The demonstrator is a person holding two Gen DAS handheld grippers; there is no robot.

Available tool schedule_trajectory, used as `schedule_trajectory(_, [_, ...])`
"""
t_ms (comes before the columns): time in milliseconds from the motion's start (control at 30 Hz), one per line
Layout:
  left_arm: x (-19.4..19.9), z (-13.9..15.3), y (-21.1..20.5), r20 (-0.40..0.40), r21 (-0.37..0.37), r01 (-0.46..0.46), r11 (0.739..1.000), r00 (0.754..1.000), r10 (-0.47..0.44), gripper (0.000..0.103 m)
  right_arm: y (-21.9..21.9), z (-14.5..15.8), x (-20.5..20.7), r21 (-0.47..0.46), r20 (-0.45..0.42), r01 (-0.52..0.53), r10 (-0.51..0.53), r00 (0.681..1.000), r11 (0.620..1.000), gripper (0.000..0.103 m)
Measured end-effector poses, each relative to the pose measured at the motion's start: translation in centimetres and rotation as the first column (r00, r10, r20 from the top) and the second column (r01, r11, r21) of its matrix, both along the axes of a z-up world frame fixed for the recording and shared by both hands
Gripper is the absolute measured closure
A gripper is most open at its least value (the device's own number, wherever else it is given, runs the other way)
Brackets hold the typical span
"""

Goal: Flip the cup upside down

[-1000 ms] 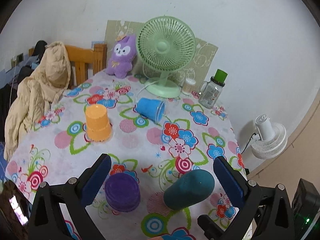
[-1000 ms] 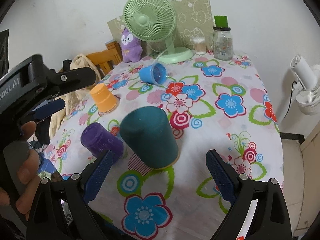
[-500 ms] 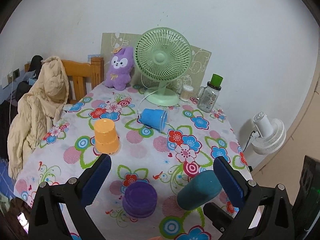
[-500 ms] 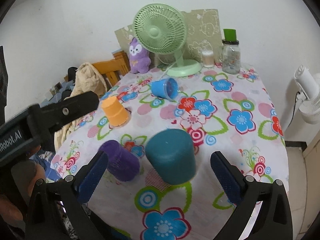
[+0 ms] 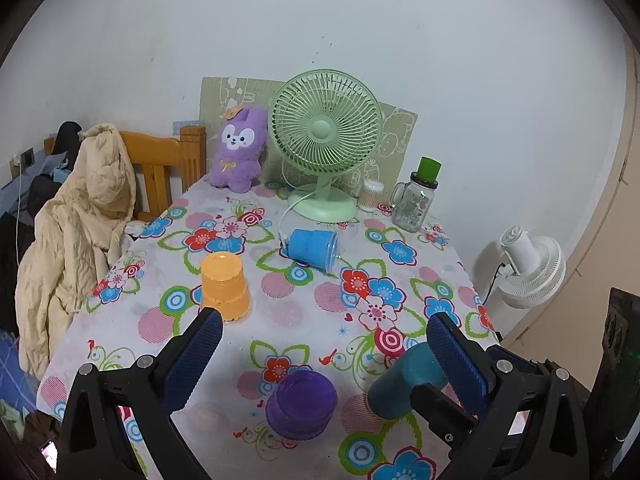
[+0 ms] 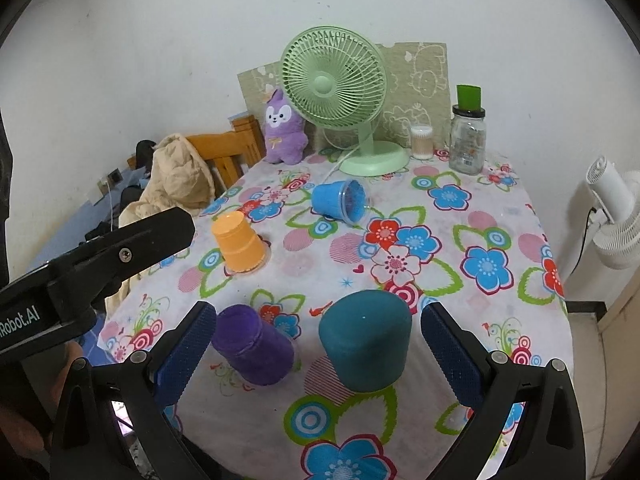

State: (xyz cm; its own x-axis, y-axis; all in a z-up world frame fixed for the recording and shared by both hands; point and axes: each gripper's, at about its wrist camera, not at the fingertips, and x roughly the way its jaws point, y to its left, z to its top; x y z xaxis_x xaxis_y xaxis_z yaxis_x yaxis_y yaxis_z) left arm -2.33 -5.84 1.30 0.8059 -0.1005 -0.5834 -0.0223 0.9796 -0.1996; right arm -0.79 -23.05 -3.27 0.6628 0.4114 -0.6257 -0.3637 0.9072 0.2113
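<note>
Floral-clothed table carrying four cups: teal cup and purple cup mouth-down near the front edge, orange cup mouth-down toward the left edge, blue cup on its side near the middle, mouth turned right. One green fan, one plush toy and one glass jar along the back edge. Two grippers: left gripper and right gripper, both spread wide, holding nothing. Compared with half a second ago, both pulled back and higher, cups unmoved. Only from the right wrist: blue cup's open mouth, teal cup's flat base, the left tool's arm at the left. Only from the left wrist: teal cup half hidden behind a blue pad.
</note>
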Motion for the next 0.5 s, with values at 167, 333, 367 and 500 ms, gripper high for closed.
schedule_trajectory(167, [-0.29,0.17,0.17,0.012,0.005,0.006,1.0,1.0,-0.006,0.0,0.18,0.07,-0.05,0.0,-0.001,-0.001,0.001,1.0,1.0,0.0])
schedule_trajectory(333, [-0.58,0.19,0.38,0.023,0.008,0.009,1.0,1.0,-0.009,0.0,0.53,0.1,-0.16,-0.004,-0.002,-0.006,0.006,1.0,1.0,0.0])
schedule_trajectory(367, [-0.61,0.21,0.44,0.025,0.009,0.007,1.0,1.0,-0.008,0.0,0.59,0.08,-0.17,-0.003,-0.002,-0.007,0.007,1.0,1.0,0.0])
schedule_trajectory(500, [-0.7,0.24,0.5,0.028,0.012,0.005,1.0,1.0,-0.006,0.0,0.63,0.0,-0.18,0.0,-0.006,-0.009,0.009,1.0,1.0,0.0])
